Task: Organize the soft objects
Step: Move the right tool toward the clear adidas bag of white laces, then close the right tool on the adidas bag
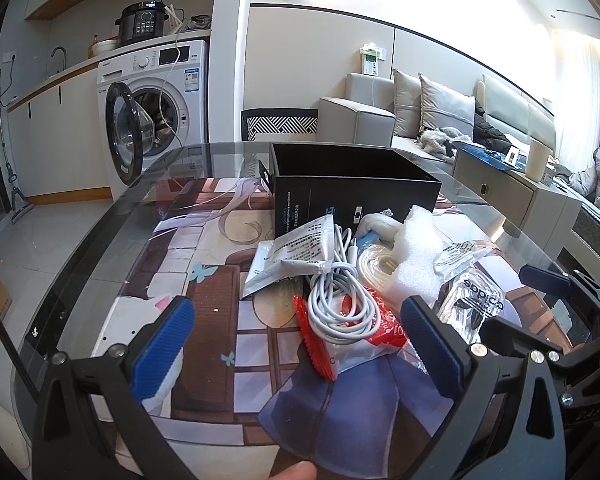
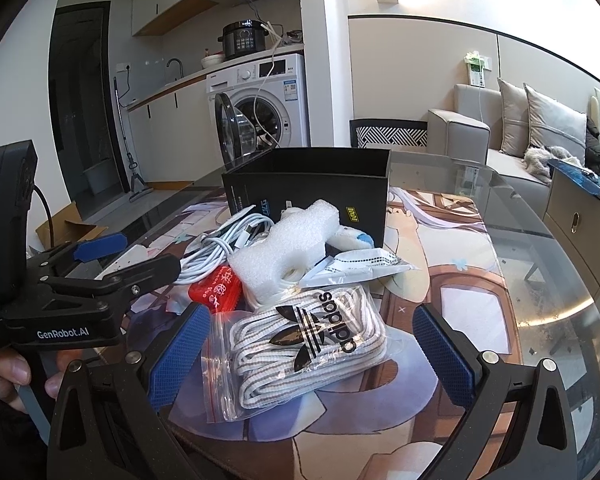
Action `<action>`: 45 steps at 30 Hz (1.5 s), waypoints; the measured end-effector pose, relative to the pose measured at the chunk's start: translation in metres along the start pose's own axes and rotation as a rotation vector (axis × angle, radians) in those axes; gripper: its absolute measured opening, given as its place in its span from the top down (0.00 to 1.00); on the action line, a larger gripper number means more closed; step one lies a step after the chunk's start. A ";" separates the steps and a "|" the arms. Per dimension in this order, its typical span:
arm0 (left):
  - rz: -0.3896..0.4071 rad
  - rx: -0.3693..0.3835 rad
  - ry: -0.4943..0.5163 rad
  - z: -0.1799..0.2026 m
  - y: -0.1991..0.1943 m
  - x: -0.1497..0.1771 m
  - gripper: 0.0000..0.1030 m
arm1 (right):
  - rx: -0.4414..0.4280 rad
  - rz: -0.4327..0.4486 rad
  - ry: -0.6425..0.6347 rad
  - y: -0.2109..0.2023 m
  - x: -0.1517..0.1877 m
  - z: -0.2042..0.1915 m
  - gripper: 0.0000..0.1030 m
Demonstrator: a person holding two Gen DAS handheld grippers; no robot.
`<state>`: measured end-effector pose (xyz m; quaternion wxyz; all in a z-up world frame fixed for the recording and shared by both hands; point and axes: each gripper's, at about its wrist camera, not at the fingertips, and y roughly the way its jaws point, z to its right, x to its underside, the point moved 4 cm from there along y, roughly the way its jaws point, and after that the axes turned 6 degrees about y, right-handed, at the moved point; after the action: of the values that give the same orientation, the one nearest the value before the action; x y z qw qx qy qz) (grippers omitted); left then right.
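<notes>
Here, pile: a heap of soft items lies on the printed mat [image 2: 440,248] on the glass table [image 2: 560,280], just in front of the black box [image 2: 308,184].
Laces bag: a clear zip bag of white laces [image 2: 300,344], with a black trefoil logo, sits nearest the right wrist camera, at the front of the pile and between the right gripper's fingers in that view.
Foam: a white foam piece [image 2: 288,248] rests on top of the heap, behind the laces bag.
Cable: a coiled white cable [image 1: 340,300] lies on a clear bag with red print [image 1: 380,328], directly ahead of the left gripper.
Red packet: a small red packet [image 2: 216,292] lies left of the foam in the right view.
Paper packets: a white printed sachet [image 1: 296,252] leans at the left of the pile; another [image 2: 360,264] lies to the right of the foam.
Black box: open at the top, upright, touching the back of the pile.
Left gripper [image 1: 300,344]: jaws spread wide, holding nothing, low over the mat just short of the cable.
Right gripper [image 2: 312,356]: jaws spread wide, grasping nothing, flanking the laces bag; whether the pads touch it I cannot tell.
Hand [image 2: 16,376]: fingers wrap the left gripper's handle.
Background: a washing machine [image 1: 160,100] with its door open, and a sofa [image 1: 420,116].
</notes>
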<state>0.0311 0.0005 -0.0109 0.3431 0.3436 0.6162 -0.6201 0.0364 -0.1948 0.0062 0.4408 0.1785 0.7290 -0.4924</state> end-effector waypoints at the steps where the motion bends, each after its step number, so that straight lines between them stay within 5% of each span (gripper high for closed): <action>1: 0.001 -0.001 0.000 0.000 0.000 0.000 0.00 | 0.002 -0.007 -0.001 0.001 0.000 0.000 0.00; 22: 0.004 -0.014 -0.019 -0.011 0.004 0.002 0.00 | 0.145 -0.163 0.031 0.043 -0.002 -0.007 0.00; 34: -0.012 -0.005 -0.026 -0.014 0.007 0.003 0.00 | 0.121 -0.213 0.043 0.020 0.010 0.025 0.00; 45: -0.017 -0.005 -0.024 -0.014 0.008 0.005 0.00 | 0.078 -0.233 -0.004 0.036 0.016 0.011 0.01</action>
<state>0.0355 0.0142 -0.0192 0.3464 0.3300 0.6164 -0.6254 0.0577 -0.1906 -0.0284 0.3748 0.1085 0.7241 -0.5687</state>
